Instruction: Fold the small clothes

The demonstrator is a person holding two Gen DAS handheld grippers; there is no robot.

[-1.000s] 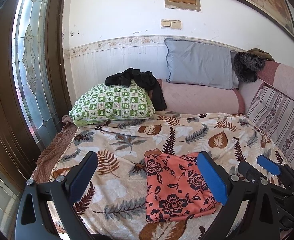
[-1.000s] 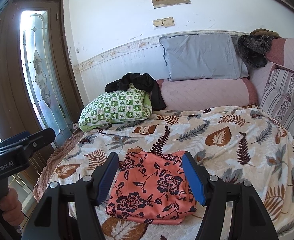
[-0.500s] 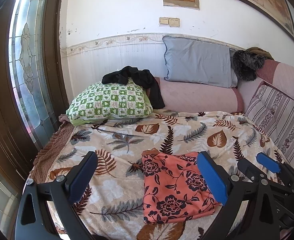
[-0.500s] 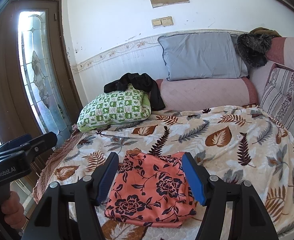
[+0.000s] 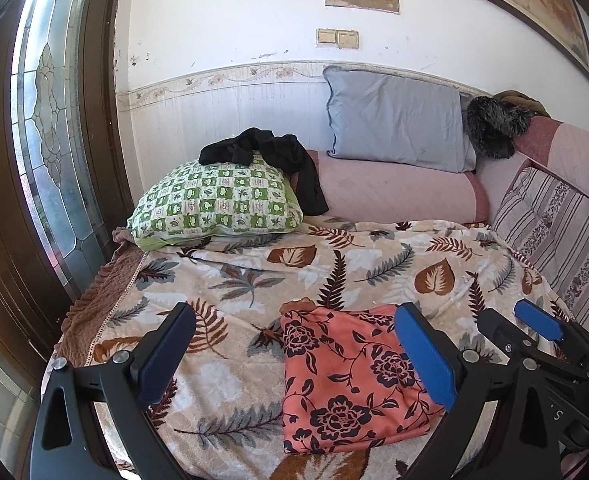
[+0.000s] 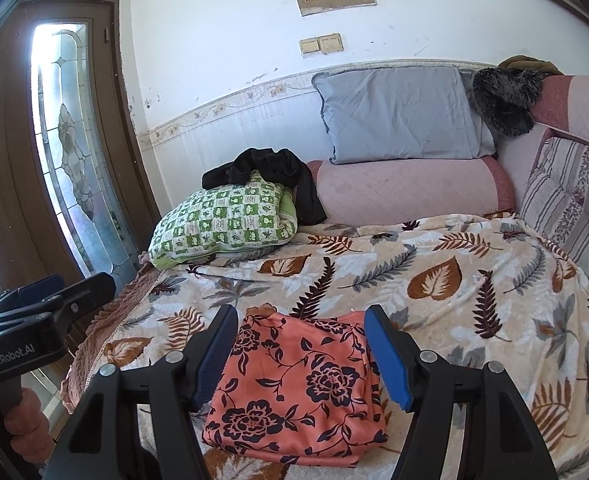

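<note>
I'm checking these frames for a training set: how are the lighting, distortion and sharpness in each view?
Left wrist view: daylight from the door glass, even light on the floral cloth, wall border bowed by the fisheye, dark corners, sharp. Right wrist view: door glass blown out white, same curvature, cloth crisp, no motion blur.

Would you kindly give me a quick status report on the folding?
Left claw open, empty. Right claw open, empty. Floral garment folded flat on leaf blanket. Nothing in the way.
</note>
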